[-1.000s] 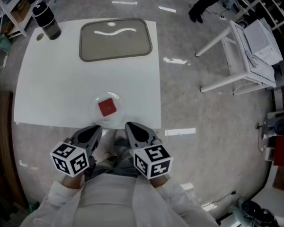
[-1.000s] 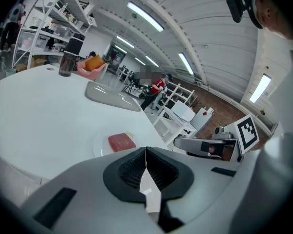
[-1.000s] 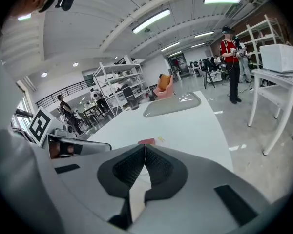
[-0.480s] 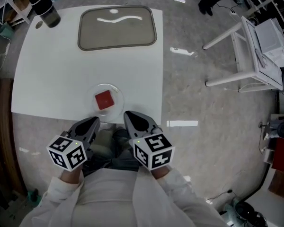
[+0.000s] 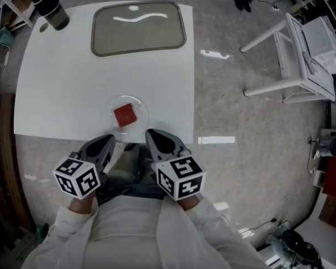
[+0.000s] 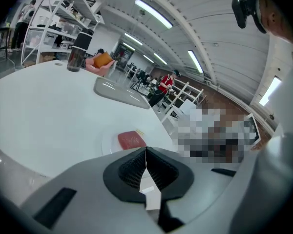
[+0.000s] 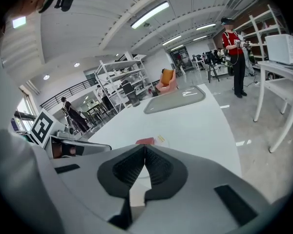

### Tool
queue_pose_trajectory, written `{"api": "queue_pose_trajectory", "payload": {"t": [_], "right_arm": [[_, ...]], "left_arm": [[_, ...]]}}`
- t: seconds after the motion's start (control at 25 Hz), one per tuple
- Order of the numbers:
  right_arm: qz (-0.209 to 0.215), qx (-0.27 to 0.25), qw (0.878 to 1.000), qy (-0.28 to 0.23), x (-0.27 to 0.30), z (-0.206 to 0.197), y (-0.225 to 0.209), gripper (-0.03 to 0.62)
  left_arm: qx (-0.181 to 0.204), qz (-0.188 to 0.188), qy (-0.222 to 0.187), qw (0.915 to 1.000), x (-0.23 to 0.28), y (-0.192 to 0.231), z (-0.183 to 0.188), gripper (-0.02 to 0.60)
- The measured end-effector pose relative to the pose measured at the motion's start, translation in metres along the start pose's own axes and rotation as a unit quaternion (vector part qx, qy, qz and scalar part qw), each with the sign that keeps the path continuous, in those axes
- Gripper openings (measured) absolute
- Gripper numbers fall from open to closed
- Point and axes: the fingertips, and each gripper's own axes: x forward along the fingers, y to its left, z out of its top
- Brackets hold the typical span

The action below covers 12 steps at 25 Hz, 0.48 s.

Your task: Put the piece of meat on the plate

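The piece of meat [image 5: 125, 115], a red square slab, lay flat in the middle of the clear round plate [image 5: 143, 126], which sat close to the near edge of the white table [image 5: 61, 83]. Seen from the head view, the left gripper [image 5: 107, 142] hung at 7 o'clock of the plate and the right gripper [image 5: 152, 137] at 5 o'clock, both just off the table edge and apart from the plate. The left gripper's own view showed its jaws clenched tip to tip with nothing between them, the meat lying beyond the tips at 11 o'clock. The right gripper's jaws were likewise pressed together and empty, the meat showing straight ahead at 12 o'clock. A grey tray [image 5: 138, 28] lay at 12 o'clock of the plate near the far edge, well apart from it, and a dark tumbler [image 5: 49, 7] stood at 10 o'clock at the far left corner
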Motion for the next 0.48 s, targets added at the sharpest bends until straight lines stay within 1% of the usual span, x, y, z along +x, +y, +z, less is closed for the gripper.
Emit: {"api": "queue_pose_trajectory", "payload": {"t": [0.24, 0.48], "right_arm": [[-0.020, 0.013, 1.000, 0.012, 0.002, -0.006, -0.003, 0.015], [-0.026, 0.033, 0.999, 0.020, 0.011, -0.013, -0.001, 0.015]], "left_arm": [[-0.003, -0.014, 0.019, 0.9997, 0.003, 0.002, -0.003, 0.009], [-0.010, -0.027, 0.019, 0.9994, 0.007, 0.005, -0.004, 0.009]]}}
